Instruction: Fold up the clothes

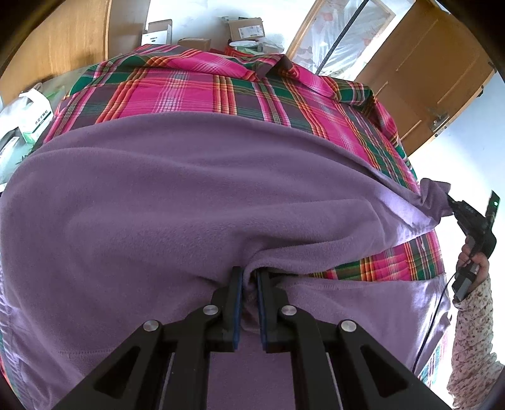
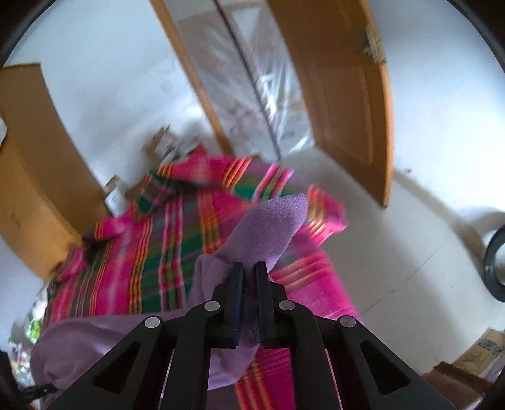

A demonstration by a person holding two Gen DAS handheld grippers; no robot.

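A purple fleece garment (image 1: 189, 195) lies spread over a pink, green and orange plaid cloth (image 1: 195, 85). My left gripper (image 1: 249, 274) is shut on a pinched fold of the fleece at its near edge. At the far right of the left wrist view, my right gripper (image 1: 449, 199), held by a hand in a floral sleeve, pinches another corner of the fleece. In the blurred right wrist view, my right gripper (image 2: 249, 268) is shut on the purple fleece (image 2: 268, 227), whose corner sticks up past the fingertips above the plaid cloth (image 2: 170, 252).
Cardboard boxes (image 1: 246, 26) and a white box (image 1: 156, 31) sit beyond the plaid cloth. A white and green pack (image 1: 34, 116) lies at the left. Wooden doors (image 1: 429, 72) and a plastic-covered opening (image 2: 262, 82) stand behind. A black cable (image 1: 432, 318) hangs from the right gripper.
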